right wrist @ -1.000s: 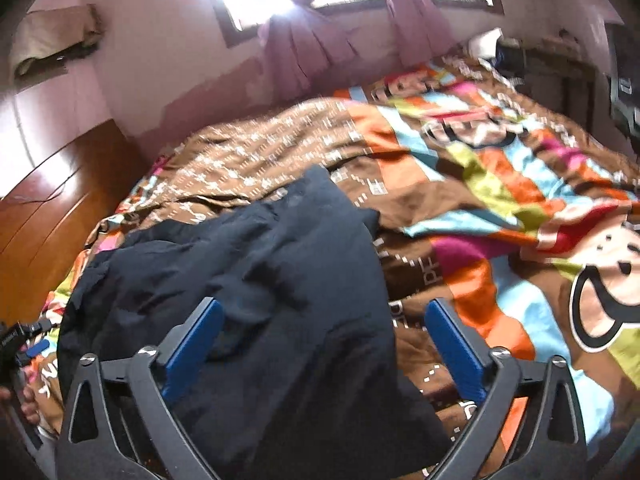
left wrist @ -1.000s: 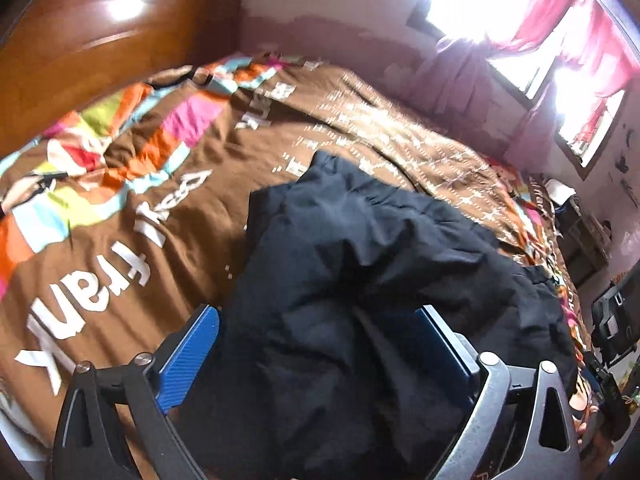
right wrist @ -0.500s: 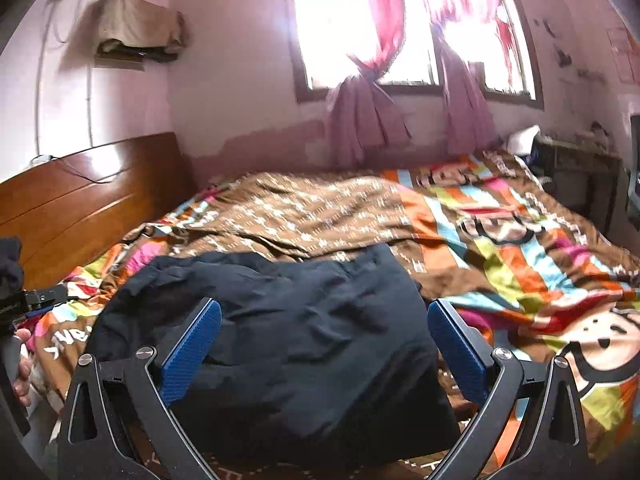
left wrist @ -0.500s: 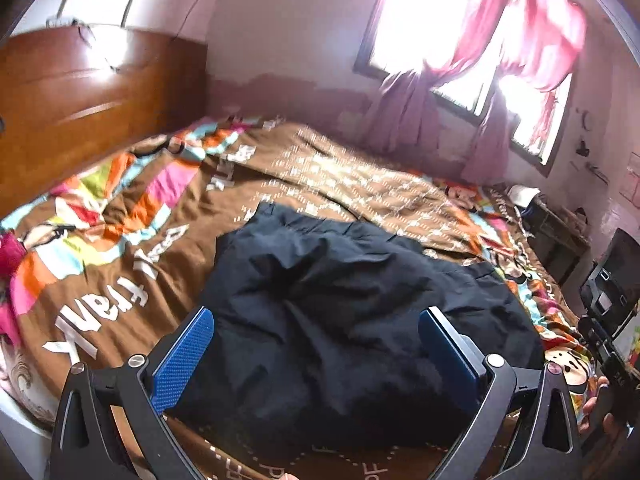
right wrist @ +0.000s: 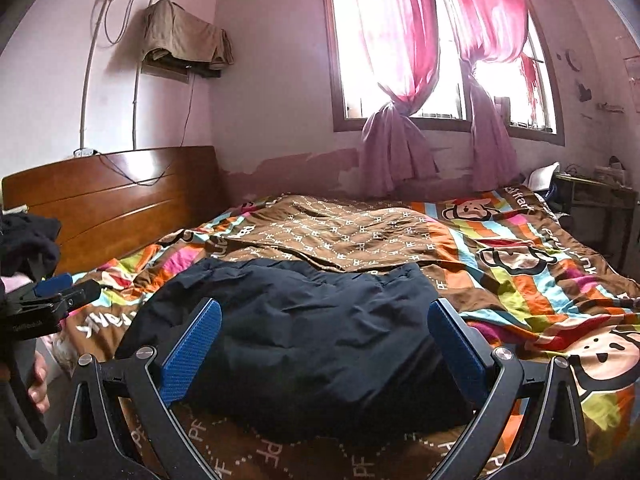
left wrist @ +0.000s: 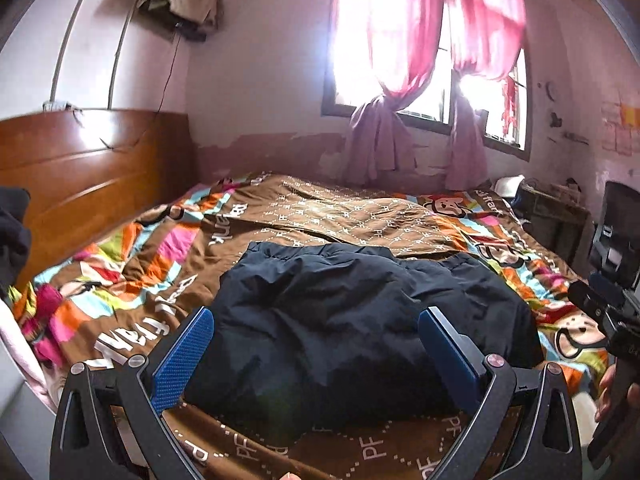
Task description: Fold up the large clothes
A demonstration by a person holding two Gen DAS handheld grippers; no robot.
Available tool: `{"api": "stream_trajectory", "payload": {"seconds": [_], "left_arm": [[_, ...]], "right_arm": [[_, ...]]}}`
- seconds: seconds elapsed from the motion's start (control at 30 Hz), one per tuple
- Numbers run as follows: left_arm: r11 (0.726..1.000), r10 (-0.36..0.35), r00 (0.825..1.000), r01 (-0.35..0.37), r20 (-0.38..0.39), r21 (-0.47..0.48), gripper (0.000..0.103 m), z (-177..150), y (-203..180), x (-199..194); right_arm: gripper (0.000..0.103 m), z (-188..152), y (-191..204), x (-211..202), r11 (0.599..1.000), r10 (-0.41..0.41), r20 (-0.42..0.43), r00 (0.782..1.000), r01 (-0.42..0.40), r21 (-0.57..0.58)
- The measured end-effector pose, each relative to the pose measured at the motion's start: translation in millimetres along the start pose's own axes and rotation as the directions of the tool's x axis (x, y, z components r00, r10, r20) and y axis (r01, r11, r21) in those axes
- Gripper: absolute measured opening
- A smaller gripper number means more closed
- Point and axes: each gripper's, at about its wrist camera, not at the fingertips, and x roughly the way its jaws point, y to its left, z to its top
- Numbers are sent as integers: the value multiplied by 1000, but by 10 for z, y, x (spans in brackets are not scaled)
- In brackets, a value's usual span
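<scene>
A large dark navy padded garment (left wrist: 352,320) lies bunched in a folded heap on the bed's patterned quilt (left wrist: 340,216); the right wrist view shows the same garment (right wrist: 304,332) with the quilt (right wrist: 520,264) around it. My left gripper (left wrist: 320,344) hangs open, pulled back near the bed's front edge, nothing between its blue pads (left wrist: 186,354). My right gripper (right wrist: 320,344) is open too, empty, level with the garment's near side. Each view catches the other gripper at its edge, held by a hand (right wrist: 38,384).
A wooden headboard (left wrist: 88,172) runs along the left. Behind the bed is a window with pink curtains (left wrist: 400,40). Dark clothing (right wrist: 28,240) sits at the left edge. A dark table with clutter (right wrist: 596,200) stands at the far right.
Both grippers have drawn back and up from the garment, which filled the frames a second ago. The garment now lies farther off, free of both grippers.
</scene>
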Motion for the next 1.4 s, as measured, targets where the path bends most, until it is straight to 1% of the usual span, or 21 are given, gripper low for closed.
{"api": "stream_trajectory", "payload": {"seconds": [0.13,0.33,0.47,0.57,0.63,0.7,0.8,0.97,1.07,1.17,1.3,1.4], "left_arm": [[1000,7,1000,-7,23,23,103,-58,-43,-142],[1000,16,997,-18,74,24,103,-167,-35,-379],[999,31,993,-33,113,10,103,-288,-23,-567],[1000,-8,992,9,127,-4,103,-367,-19,-666],[998,-54,992,55,116,-6,103,-379,-43,-664],[998,-65,993,66,102,-1,103,-388,-87,-673],[996,-91,990,91,109,3,103,-436,-131,-725],[997,-74,992,71,104,34,103,-538,-192,-733],[996,-81,993,79,88,31,103,-628,-213,-687],[995,-99,993,97,65,33,103,-754,-224,-641],[996,-76,996,73,56,51,103,-805,-273,-605],[997,-64,996,61,61,45,103,-800,-251,-602]], "right_arm": [[102,-63,42,-139,1000,-7,9,1000,8,-13],[102,-120,109,-350,1000,-12,26,1000,12,-19],[102,-135,173,-501,1000,-1,43,999,2,-28],[102,-151,218,-592,999,-9,48,999,10,-32],[102,-184,242,-640,1000,-12,39,999,13,-19],[102,-236,263,-675,1000,-13,22,1000,14,-14],[102,-303,290,-752,999,-28,15,999,29,-31],[102,-400,233,-867,997,-58,8,998,59,-44],[102,-440,194,-858,996,-77,12,997,77,-47],[102,-473,155,-814,997,-63,6,998,63,-35],[102,-529,174,-738,998,-49,-23,999,48,-41],[102,-563,186,-692,998,-49,-32,998,48,-47]]}}
